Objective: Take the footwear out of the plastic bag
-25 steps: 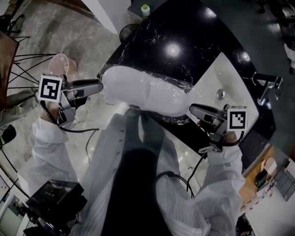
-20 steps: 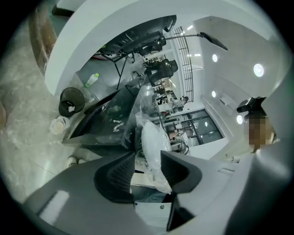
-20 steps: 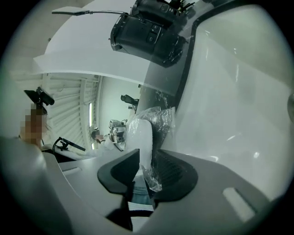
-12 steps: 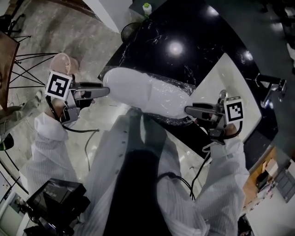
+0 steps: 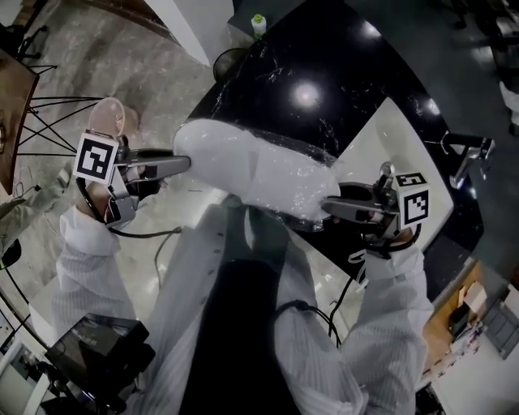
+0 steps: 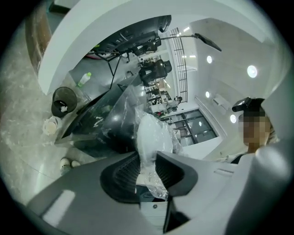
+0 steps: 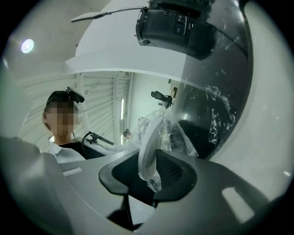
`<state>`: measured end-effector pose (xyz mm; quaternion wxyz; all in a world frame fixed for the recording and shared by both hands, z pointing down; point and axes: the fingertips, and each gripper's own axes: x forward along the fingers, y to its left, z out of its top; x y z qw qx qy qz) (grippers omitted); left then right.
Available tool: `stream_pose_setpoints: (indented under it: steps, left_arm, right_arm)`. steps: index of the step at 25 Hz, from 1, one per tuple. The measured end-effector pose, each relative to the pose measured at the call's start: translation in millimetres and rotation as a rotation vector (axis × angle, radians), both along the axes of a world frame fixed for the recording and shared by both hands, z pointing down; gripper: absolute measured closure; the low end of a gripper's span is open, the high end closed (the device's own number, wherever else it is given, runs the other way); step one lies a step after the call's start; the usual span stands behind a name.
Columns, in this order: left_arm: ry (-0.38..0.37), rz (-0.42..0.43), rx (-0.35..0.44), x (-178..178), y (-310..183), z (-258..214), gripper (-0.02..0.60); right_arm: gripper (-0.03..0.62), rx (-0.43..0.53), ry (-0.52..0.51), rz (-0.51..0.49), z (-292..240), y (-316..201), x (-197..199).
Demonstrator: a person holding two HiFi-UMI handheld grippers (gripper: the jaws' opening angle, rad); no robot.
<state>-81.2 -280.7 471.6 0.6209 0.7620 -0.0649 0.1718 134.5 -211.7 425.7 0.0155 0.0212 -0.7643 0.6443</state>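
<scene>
Footwear (image 5: 235,162), white and rounded, is still sealed inside a clear, crinkled plastic bag (image 5: 312,174) in the middle of the head view, stretched between two hand-held claws.

Nearest, at 6 o'clock, the person's white sleeves (image 5: 89,259) reach up and outward. At 9 o'clock the left gripper (image 5: 182,162) meets one end of the bundle. Its jaws have just been closing, and its own view shows them clenched on the bagged white end, with loose film bunched between the pads. At 3 o'clock the right gripper (image 5: 328,207) meets the other end. Its jaws have also just been closing and are wider apart, grasping the plastic bag with a ribbed white edge of the footwear inside it.

Beyond the bundle, from 12 to 2 o'clock, is a glossy black marbled counter (image 5: 324,89) with a white sink (image 5: 381,138) set into it at 2 o'clock. A metal faucet (image 5: 466,158) stands at 3 o'clock, further out. Farthest away, at 12 o'clock, are a dark round bin (image 5: 227,61) and a green-capped bottle (image 5: 258,22). Whether the bundle touches the counter cannot be told.
</scene>
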Motion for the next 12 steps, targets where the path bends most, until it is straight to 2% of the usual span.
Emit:
stream_pose_setpoints:
  steps: [6, 9, 12]
  left_arm:
    - [0.065, -0.016, 0.144, 7.7, 3.0, -59.0, 0.483]
    - [0.117, -0.034, 0.176, 11.8, 4.3, -87.0, 0.486]
    - [0.134, -0.048, 0.207, 8.8, 3.0, -99.8, 0.505]
  right_arm:
    - [0.503, 0.156, 0.014, 0.109, -40.4, 0.0, 14.7]
    - [0.505, 0.195, 0.017, 0.13, -55.9, 4.3, 24.6]
    - [0.508, 0.213, 0.029, 0.162, -65.9, 6.2, 36.7]
